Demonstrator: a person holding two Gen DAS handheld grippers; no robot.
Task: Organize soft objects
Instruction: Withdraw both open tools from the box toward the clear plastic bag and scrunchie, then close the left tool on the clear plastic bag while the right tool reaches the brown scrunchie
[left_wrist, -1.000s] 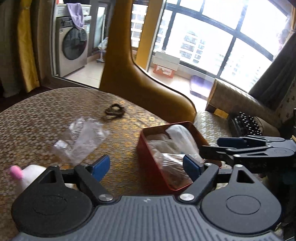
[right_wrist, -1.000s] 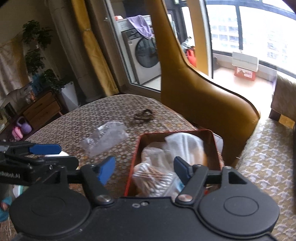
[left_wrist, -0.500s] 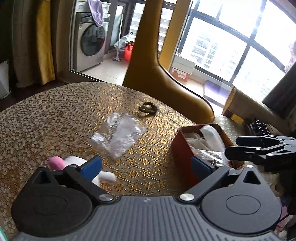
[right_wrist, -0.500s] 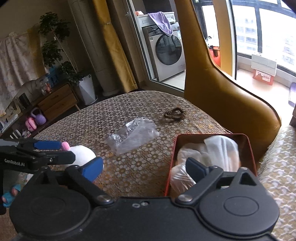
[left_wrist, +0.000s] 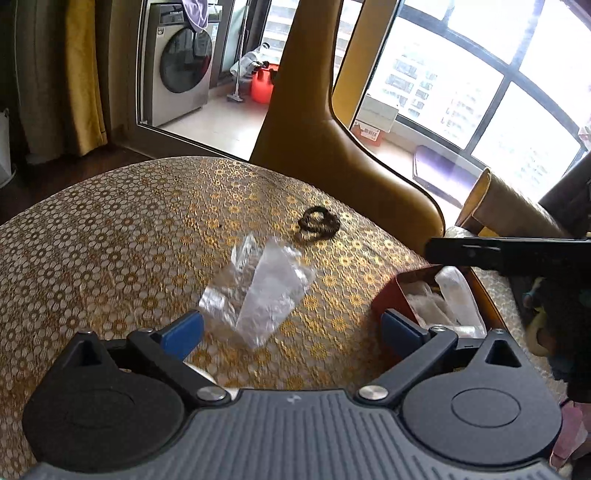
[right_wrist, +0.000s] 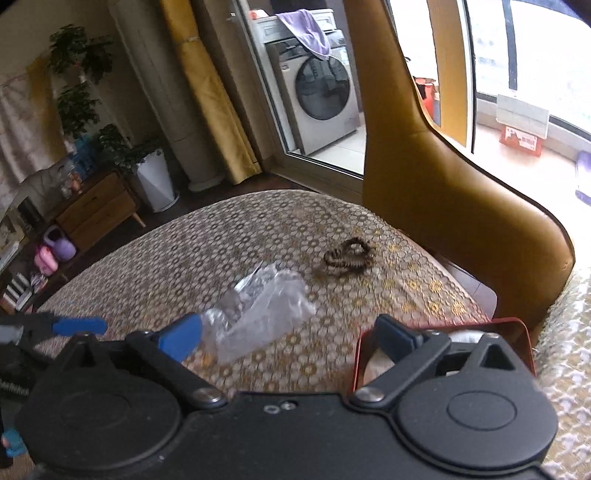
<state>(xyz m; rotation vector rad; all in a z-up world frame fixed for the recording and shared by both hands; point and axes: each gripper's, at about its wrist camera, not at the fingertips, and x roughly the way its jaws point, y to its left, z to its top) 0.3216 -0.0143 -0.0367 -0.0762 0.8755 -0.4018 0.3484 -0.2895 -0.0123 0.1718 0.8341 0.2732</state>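
Left wrist: left gripper (left_wrist: 291, 328) spread, empty, above clear bag (left_wrist: 258, 291); hair ties (left_wrist: 318, 223) beyond bag; red tin (left_wrist: 391, 299) right of bag.

Right wrist: right gripper (right_wrist: 288, 338) opening, empty.

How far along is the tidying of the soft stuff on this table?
Partly done: the red box already holds white bagged items. Nothing is in hand; the left gripper is open and empty, and the right gripper has its jaws opening with nothing between them. Left on the table: the clear bag and dark hair ties.
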